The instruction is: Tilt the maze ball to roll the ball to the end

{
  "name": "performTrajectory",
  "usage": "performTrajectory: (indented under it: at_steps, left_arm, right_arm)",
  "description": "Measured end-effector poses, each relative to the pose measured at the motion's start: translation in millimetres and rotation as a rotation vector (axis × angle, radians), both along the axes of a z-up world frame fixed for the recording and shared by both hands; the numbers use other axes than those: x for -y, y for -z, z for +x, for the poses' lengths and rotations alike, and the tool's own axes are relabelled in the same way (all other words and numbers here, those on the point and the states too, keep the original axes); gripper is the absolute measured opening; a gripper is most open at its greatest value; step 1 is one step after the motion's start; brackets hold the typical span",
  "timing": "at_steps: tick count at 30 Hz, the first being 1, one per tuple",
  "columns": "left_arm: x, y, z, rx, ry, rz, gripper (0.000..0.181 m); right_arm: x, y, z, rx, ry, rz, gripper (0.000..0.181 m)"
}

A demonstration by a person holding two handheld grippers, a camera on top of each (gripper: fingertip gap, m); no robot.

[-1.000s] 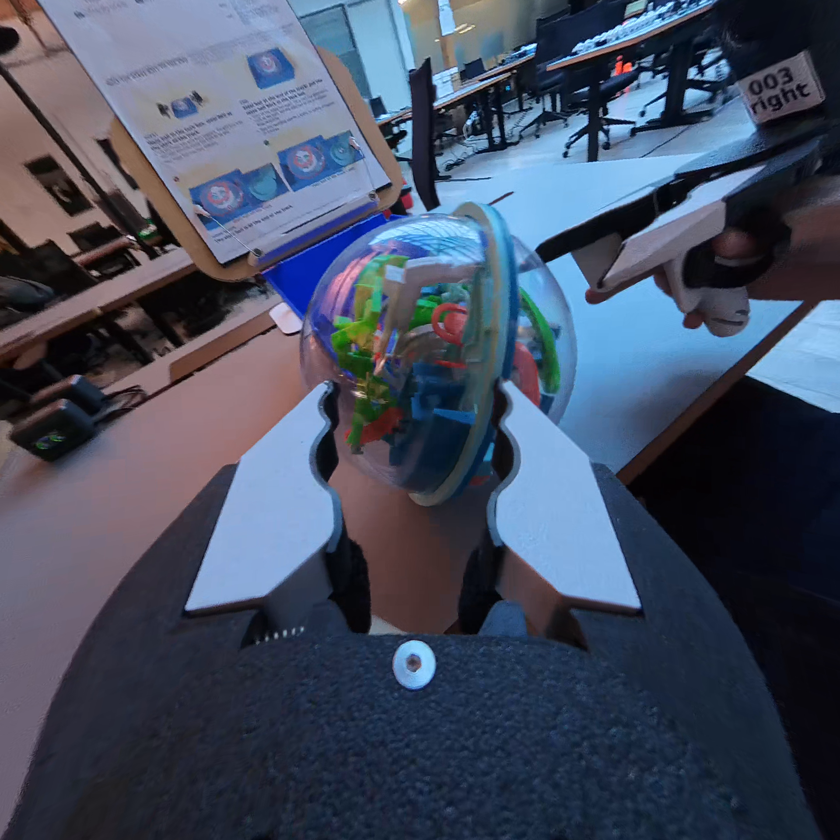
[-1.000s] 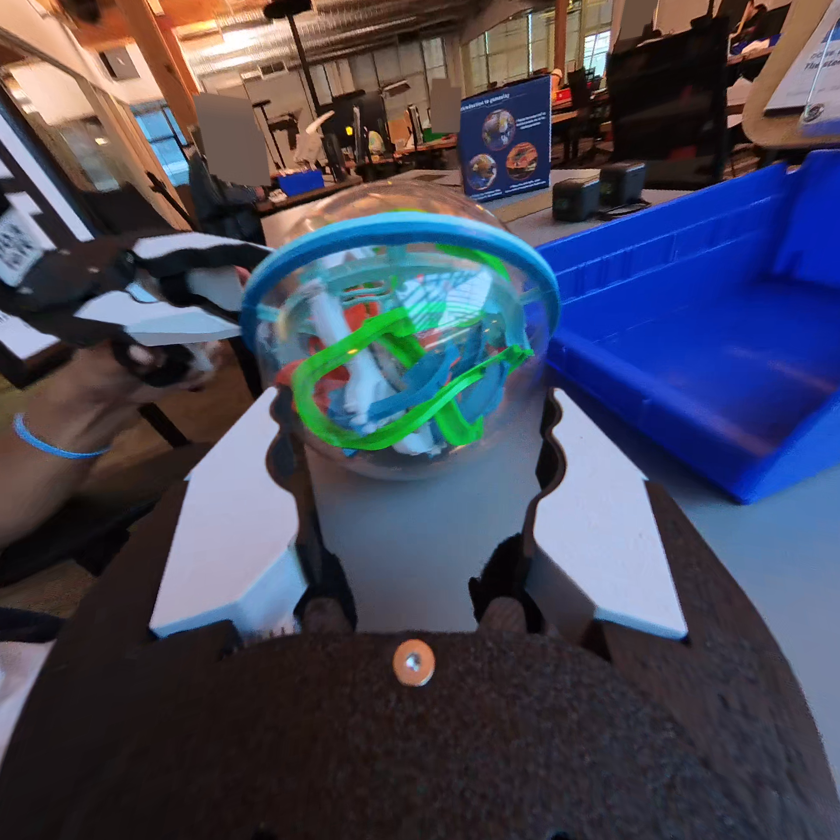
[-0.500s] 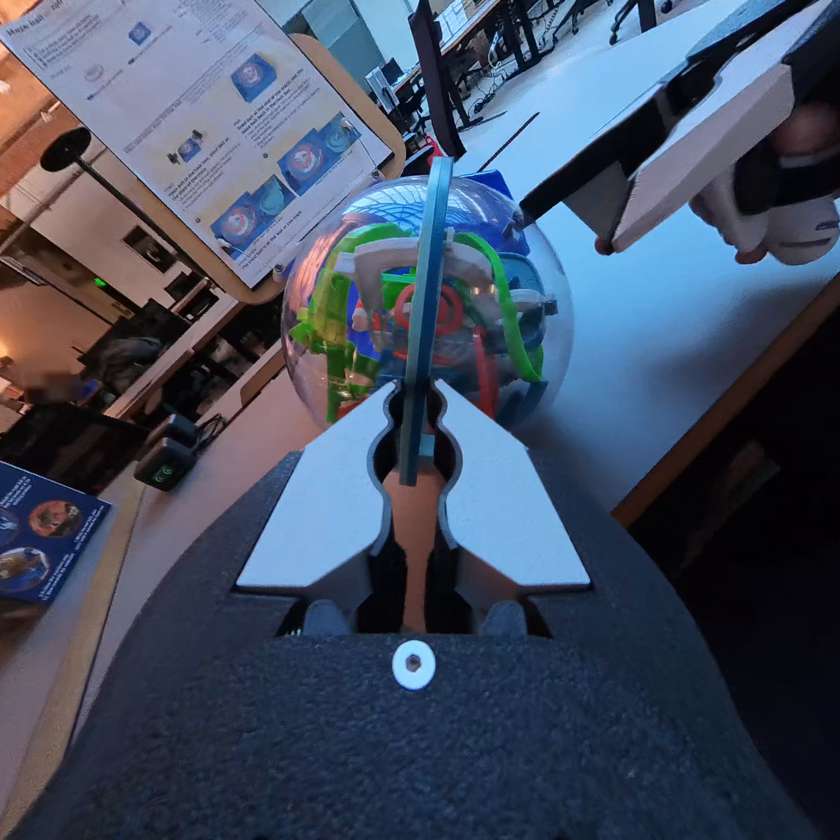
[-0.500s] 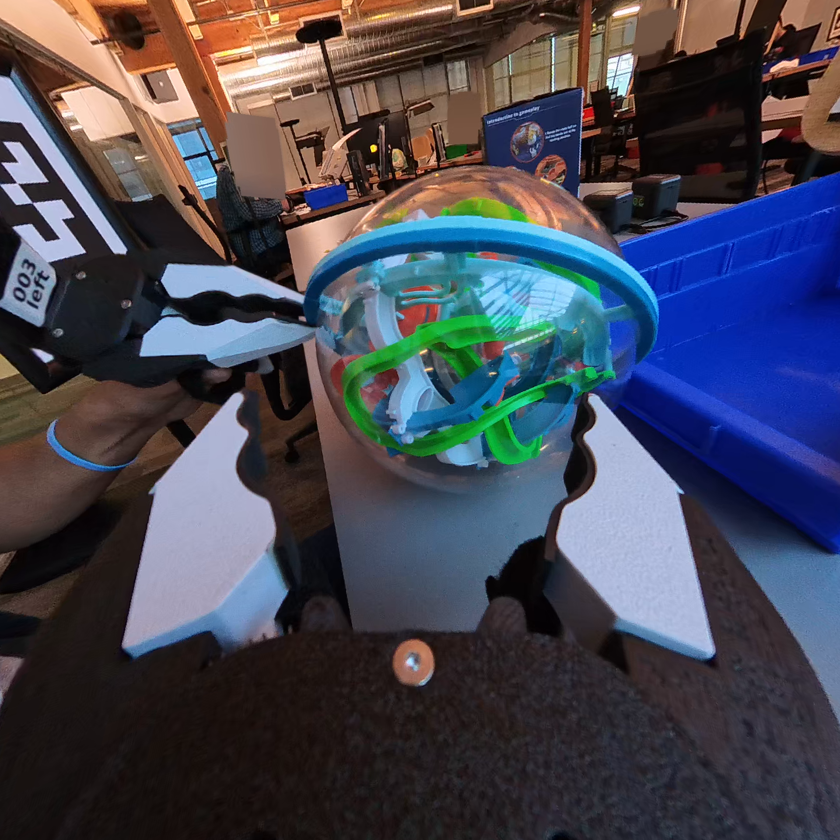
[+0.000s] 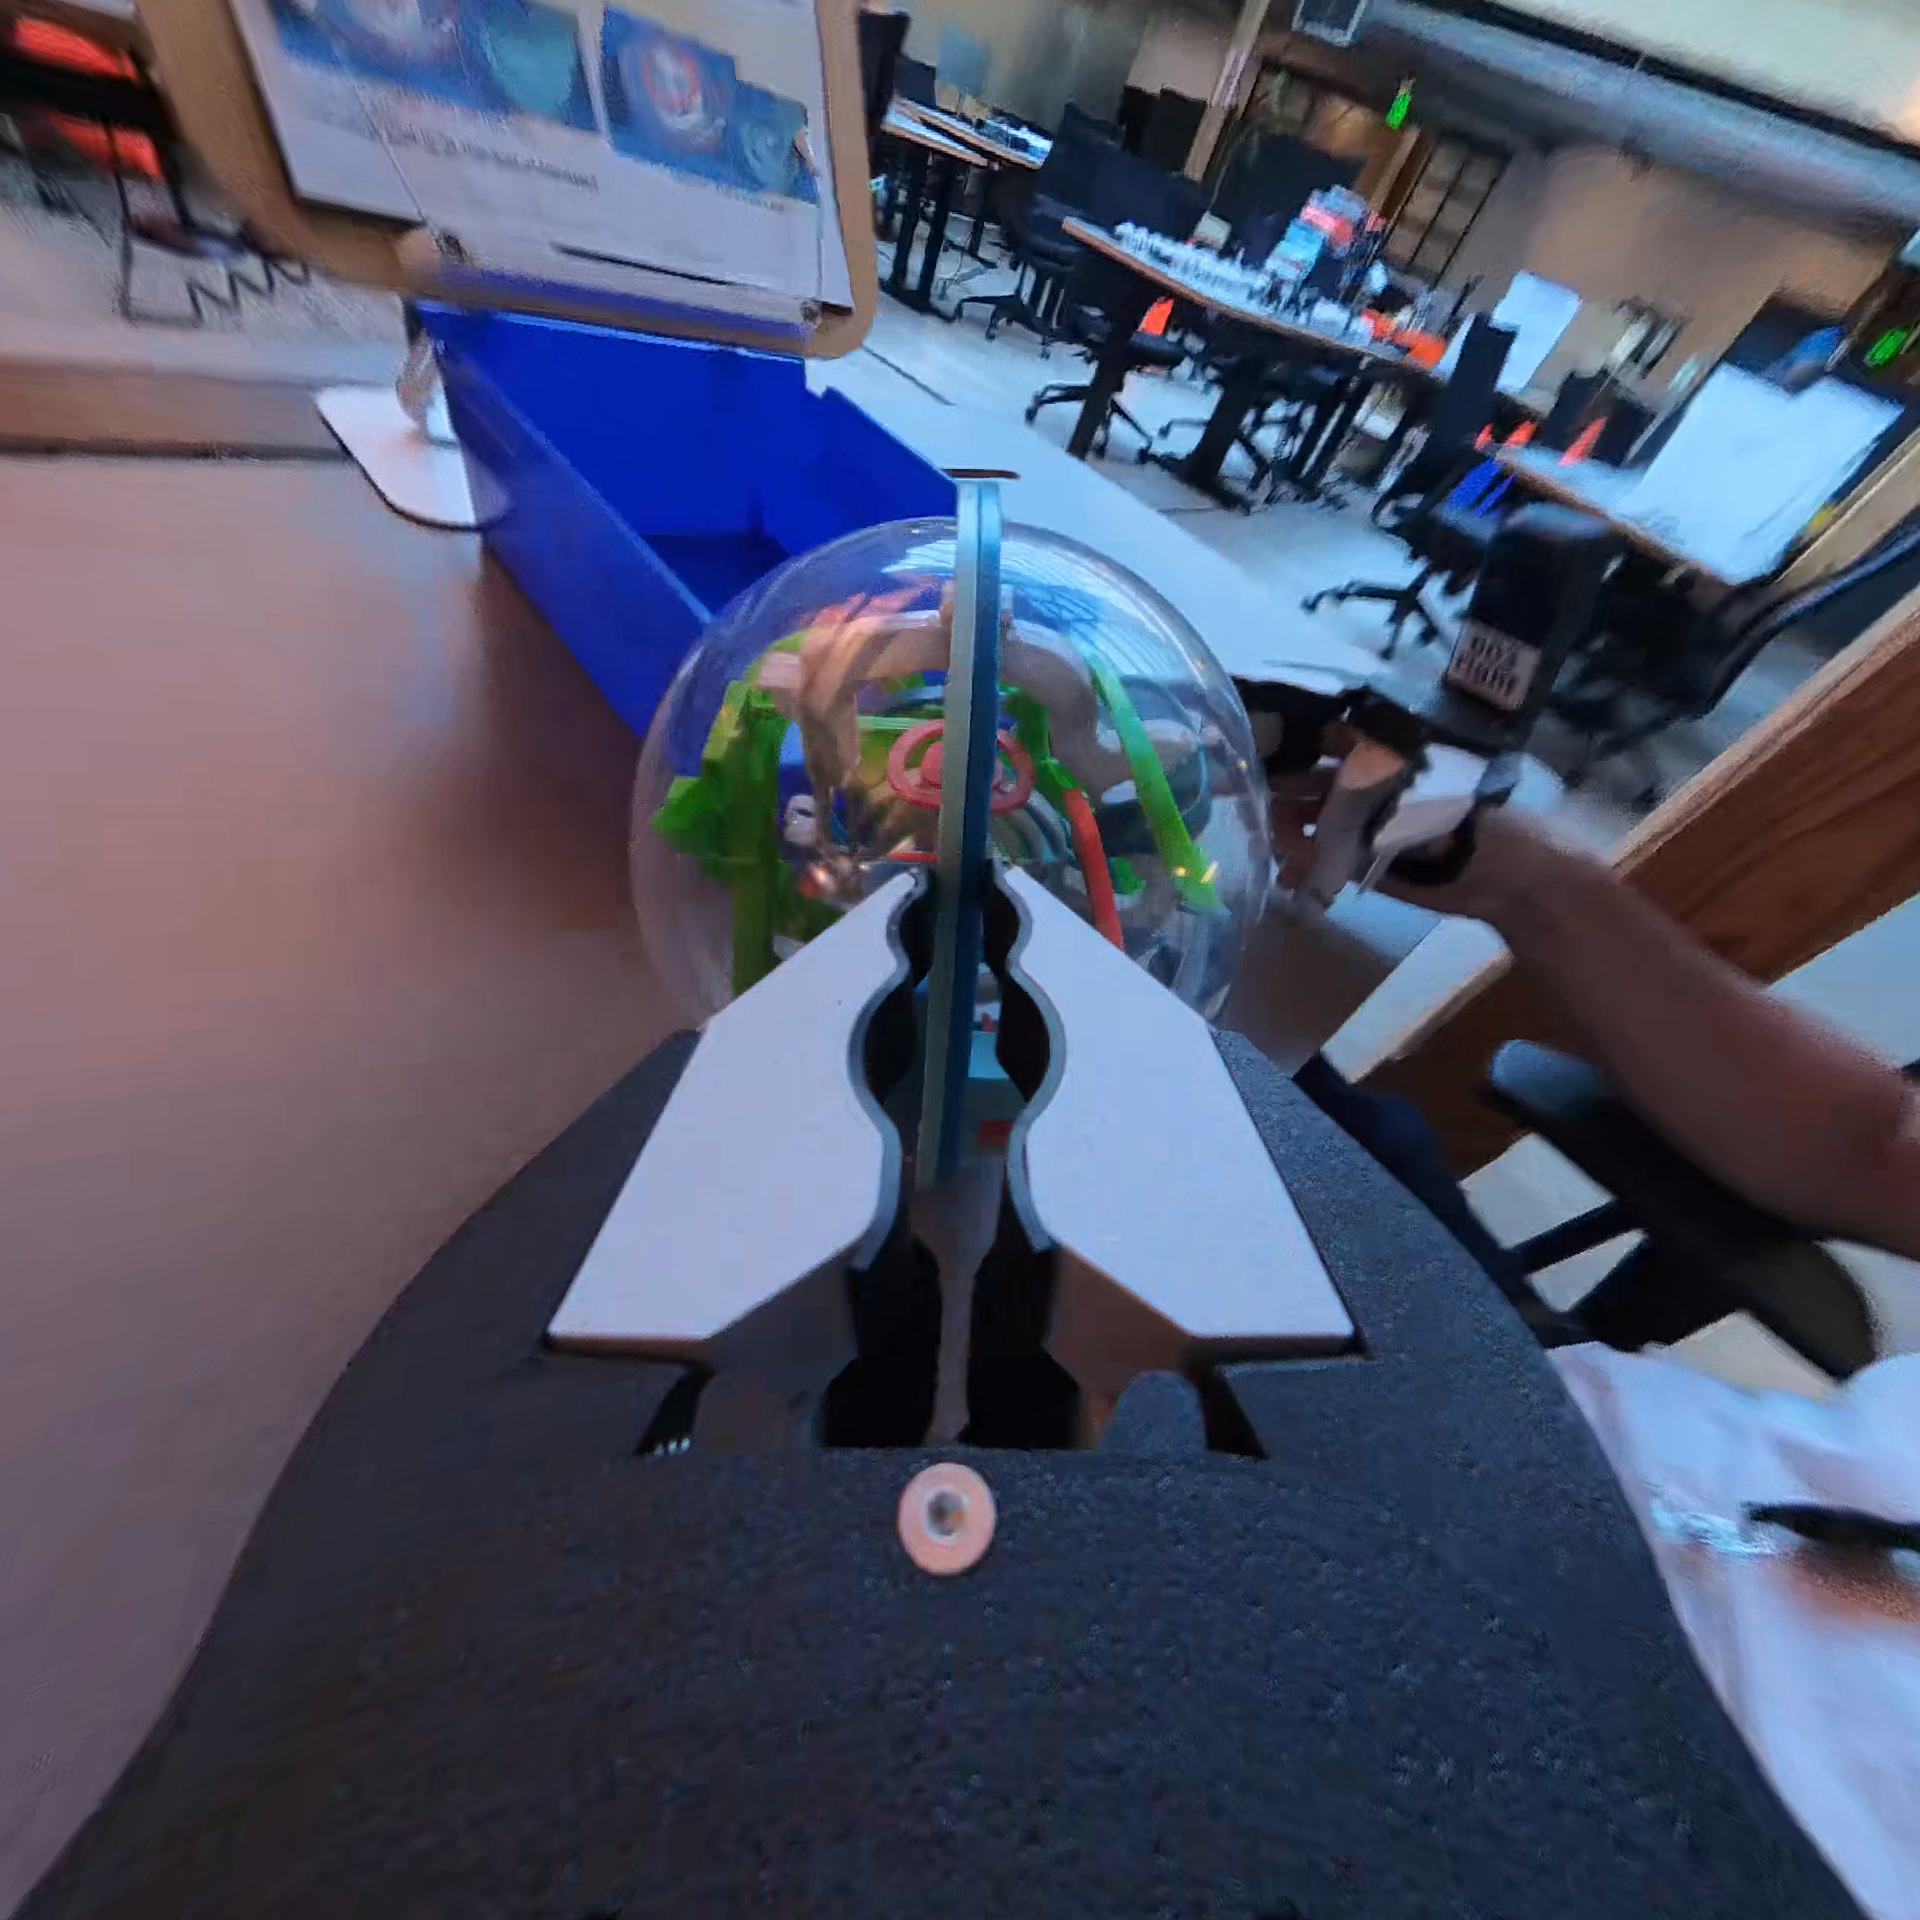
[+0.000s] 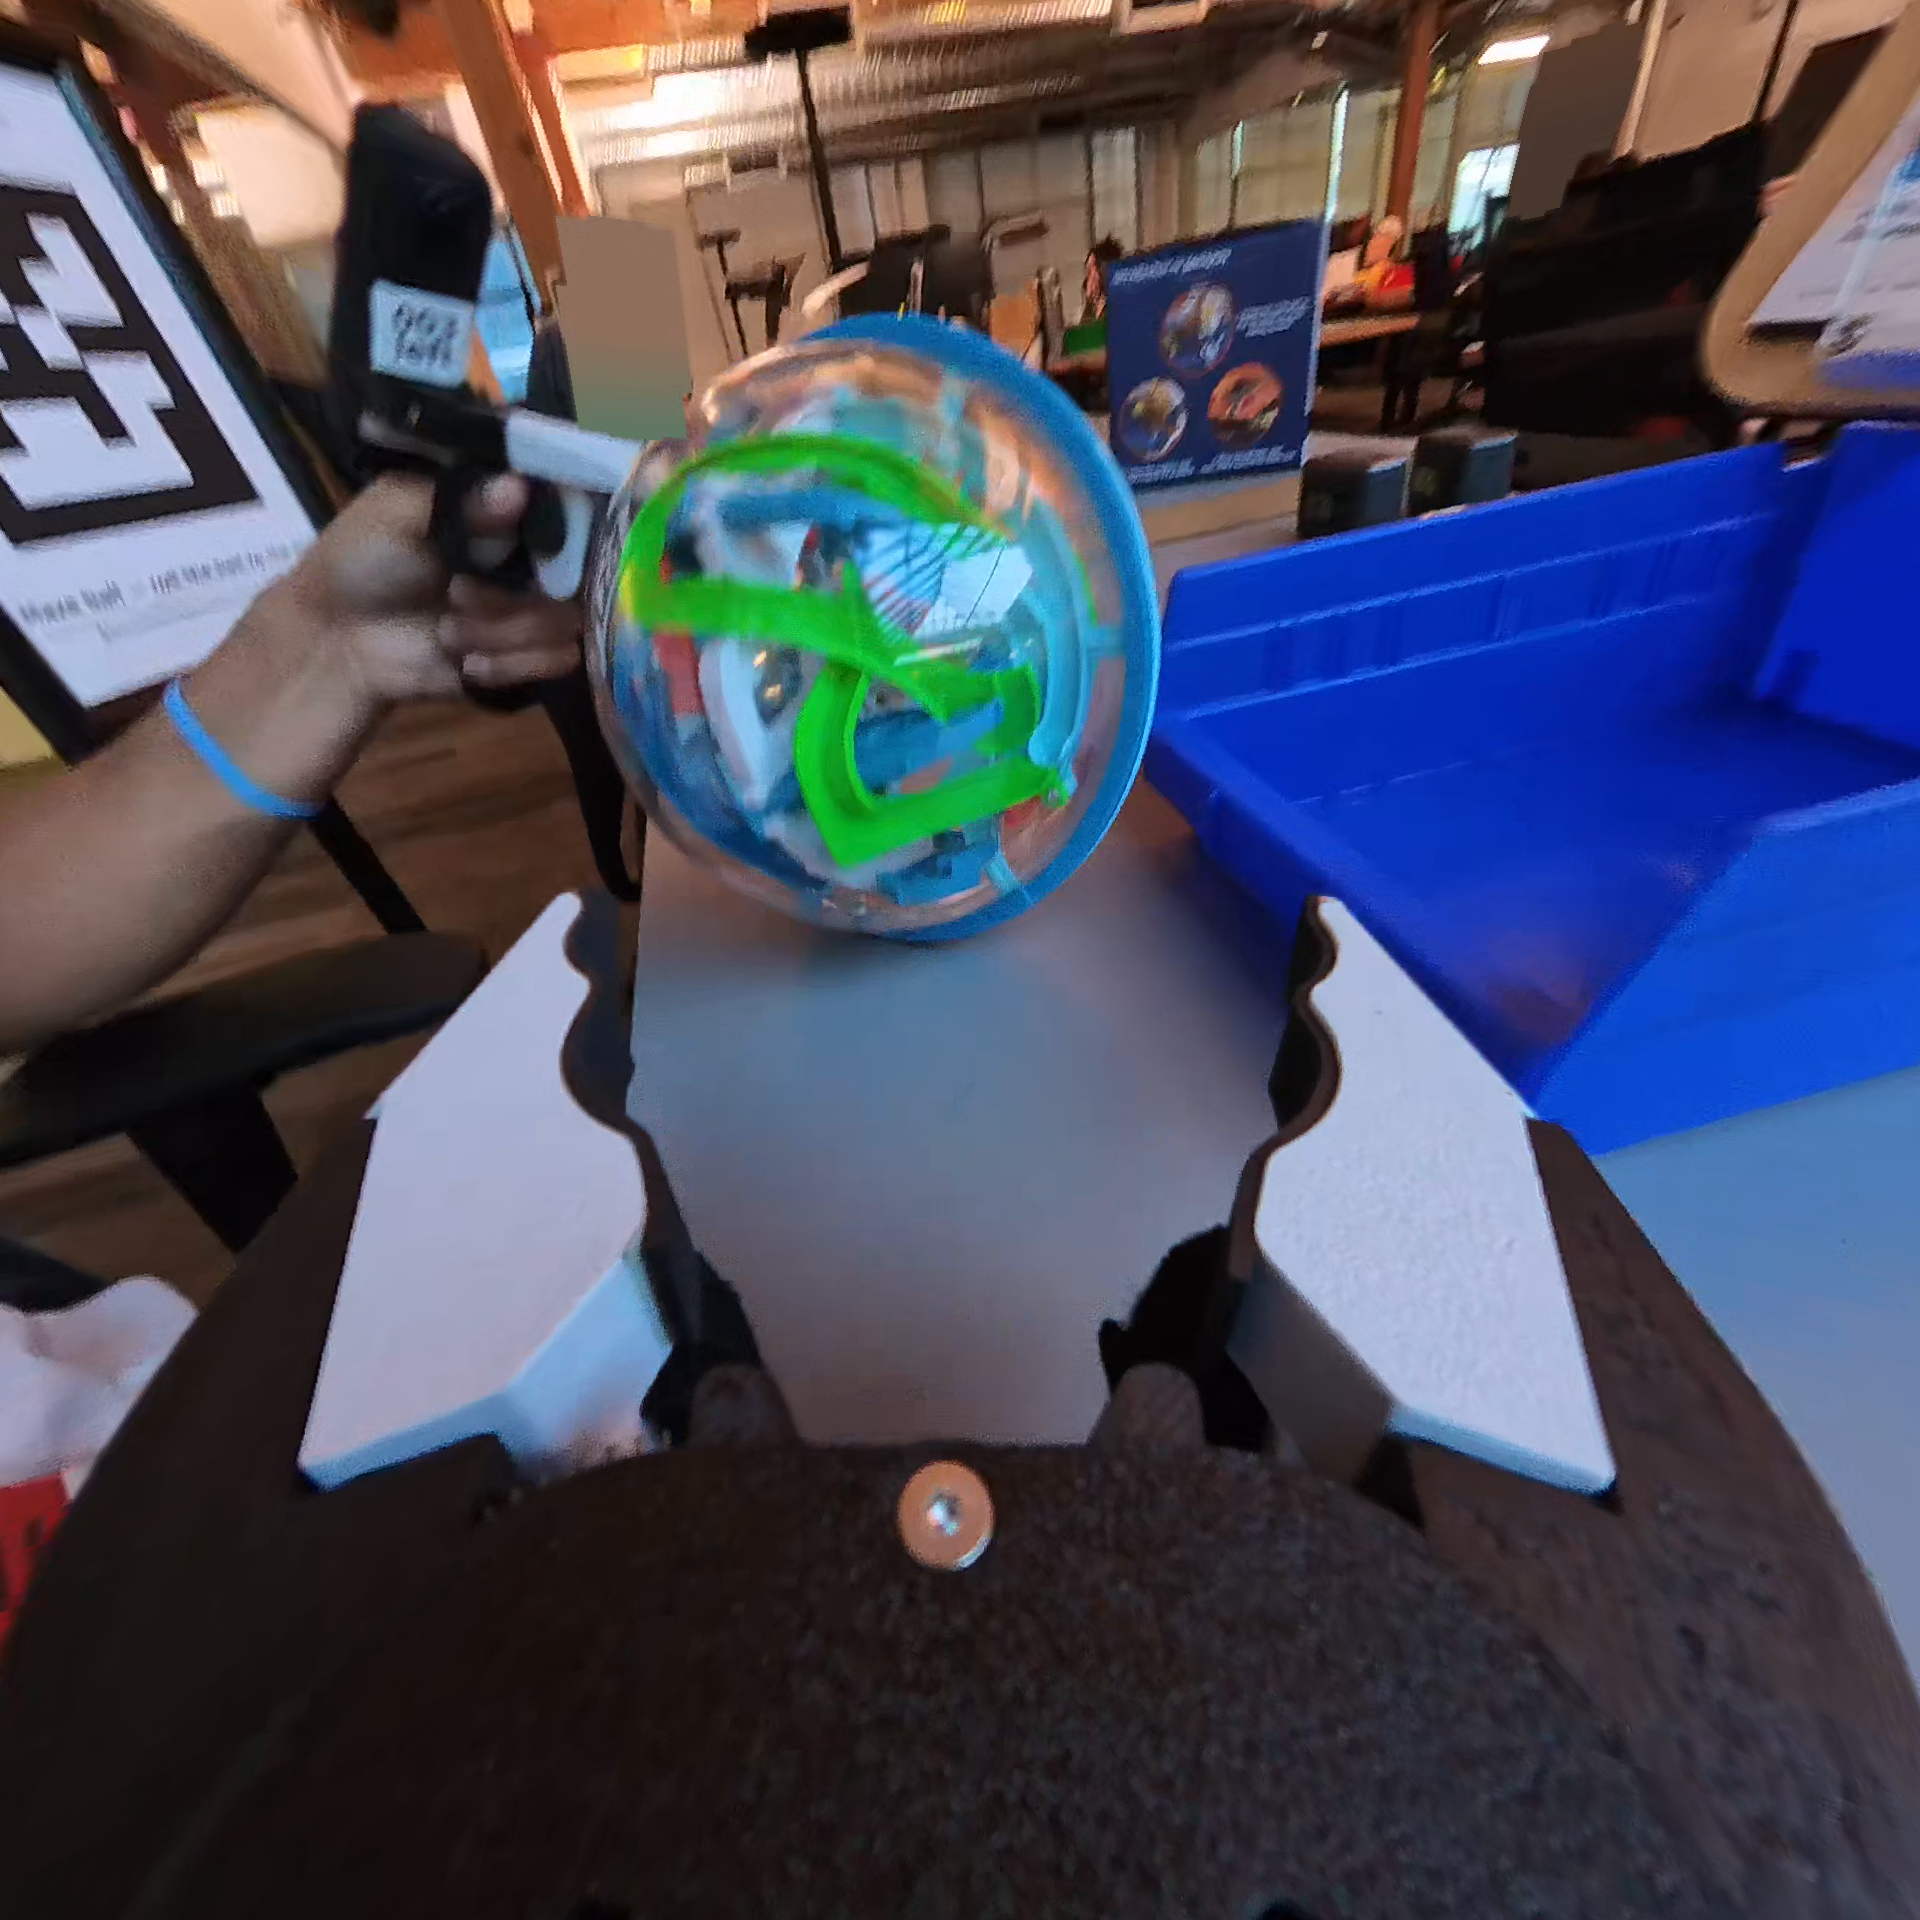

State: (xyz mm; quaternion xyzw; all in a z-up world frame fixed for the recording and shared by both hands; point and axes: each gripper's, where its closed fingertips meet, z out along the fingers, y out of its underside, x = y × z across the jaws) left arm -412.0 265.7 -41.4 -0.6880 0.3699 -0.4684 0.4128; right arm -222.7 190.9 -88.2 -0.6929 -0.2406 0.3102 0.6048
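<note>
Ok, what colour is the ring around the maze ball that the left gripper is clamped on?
Blue; the ring shows best in the right wrist view.

Clear maze ball (image 6: 873, 634) with a blue rim and green, red and white tracks inside. White-faced, black-bodied left tongs (image 5: 961, 894) and right tongs (image 6: 951, 925). Beside the right tongs, a bright blue bin (image 6: 1558, 748) on a grey table (image 6: 935, 1091).

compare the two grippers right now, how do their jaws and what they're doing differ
The left gripper has its jaws closed on the blue rim of the maze ball; the right gripper has its jaws spread wide and holds nothing. The left one touches the ball, while the right one sits back from it, over the table. Both have white fingers on a black body.
</note>
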Motion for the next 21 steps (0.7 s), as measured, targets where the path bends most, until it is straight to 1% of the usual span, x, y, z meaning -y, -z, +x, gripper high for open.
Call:
performTrajectory:
  at_steps: [3, 6, 9, 11, 12, 16, 18, 20, 21]
  left_arm:
    - [-17.7, 11.3, -16.0, 0.111, 0.042, -0.181, 0.007]
    - [-30.3, 18.4, -26.4, 0.197, 0.085, -0.271, 0.007]
    - [-42.8, 25.6, -32.7, 0.206, 0.095, -0.318, 0.007]
    - [-55.3, 29.1, -34.1, 0.213, 0.085, -0.376, 0.007]
    - [-61.5, 30.0, -33.6, 0.219, 0.082, -0.391, 0.007]
    - [-73.3, 36.9, -30.7, 0.225, 0.151, -0.413, 0.006]
    - [-74.0, 39.0, -29.9, 0.237, 0.186, -0.409, 0.007]
    - [-71.5, 39.0, -27.3, 0.254, 0.201, -0.4, 0.007]
    - [-69.1, 40.2, -24.9, 0.25, 0.206, -0.395, 0.007]
  right_arm:
    - [-2.3, 10.5, -21.2, 0.124, -0.035, 0.022, 0.129]
    - [-10.6, 18.5, -43.9, 0.233, -0.068, 0.017, 0.132]
    - [-23.9, 29.2, -64.0, 0.338, -0.091, -0.007, 0.14]
    - [-35.7, 33.1, -75.8, 0.371, -0.107, 0.003, 0.142]
    - [-42.8, 35.7, -80.6, 0.374, -0.114, -0.006, 0.144]
    - [-71.8, 40.4, -97.7, 0.333, -0.116, -0.044, 0.146]
    - [-82.5, 41.5, -104.6, 0.307, -0.114, -0.078, 0.148]
    - [-84.3, 36.0, -114.5, 0.242, -0.136, -0.092, 0.151]
    - [-86.6, 32.1, -117.2, 0.204, -0.111, -0.096, 0.153]
